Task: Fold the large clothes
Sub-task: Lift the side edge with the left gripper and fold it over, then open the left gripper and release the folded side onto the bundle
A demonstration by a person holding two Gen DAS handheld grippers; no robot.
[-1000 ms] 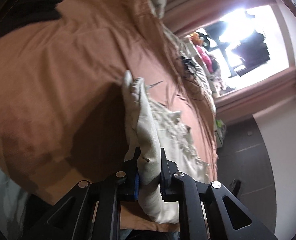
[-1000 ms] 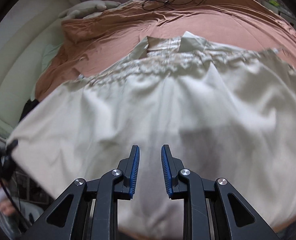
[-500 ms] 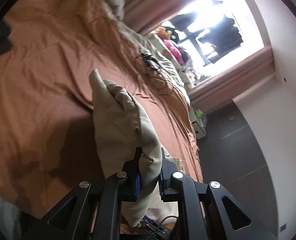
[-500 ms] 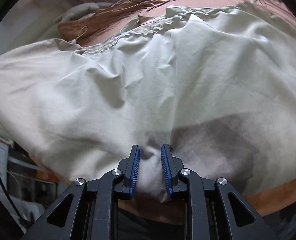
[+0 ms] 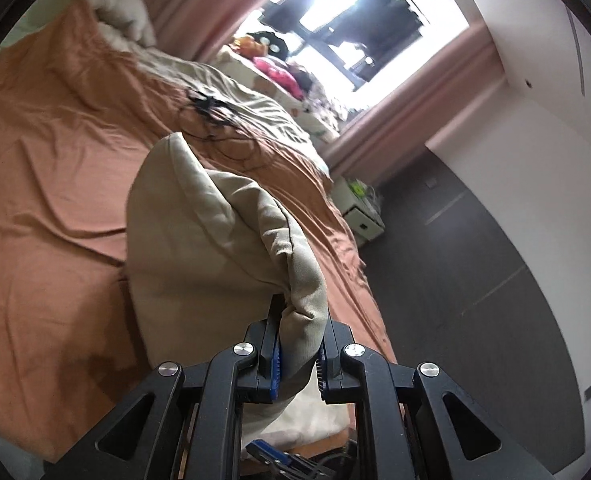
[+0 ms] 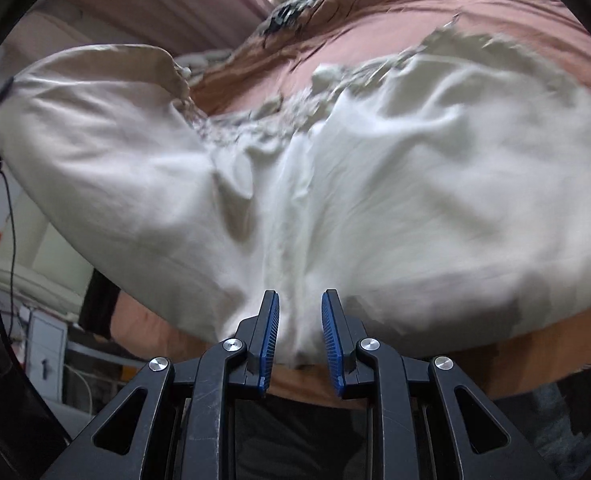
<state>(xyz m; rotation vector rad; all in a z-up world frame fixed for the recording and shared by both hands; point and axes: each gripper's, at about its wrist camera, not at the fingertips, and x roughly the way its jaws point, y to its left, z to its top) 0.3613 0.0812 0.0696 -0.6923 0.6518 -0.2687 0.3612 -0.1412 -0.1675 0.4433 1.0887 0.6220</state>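
A large cream-white garment (image 6: 375, 184) lies partly on a bed with an orange-brown sheet (image 5: 47, 184). My left gripper (image 5: 298, 344) is shut on a bunched edge of the garment (image 5: 215, 240) and holds it lifted above the sheet. My right gripper (image 6: 298, 328) has the garment's near hem between its blue pads (image 6: 270, 332), which stand a little apart with cloth bunched in the gap. The left part of the garment is raised and billows in the right wrist view.
A tangle of black cable (image 5: 211, 108) lies on the bed's far side. Pink curtains (image 5: 199, 8) and a bright window (image 5: 347, 16) stand behind. A white bedside box (image 5: 361, 212) stands on the dark floor (image 5: 475, 280) at the right.
My left gripper has lifted and turned with the garment's edge, so more of the room shows. In the right wrist view the cloth has come between the pads and its left side has risen.
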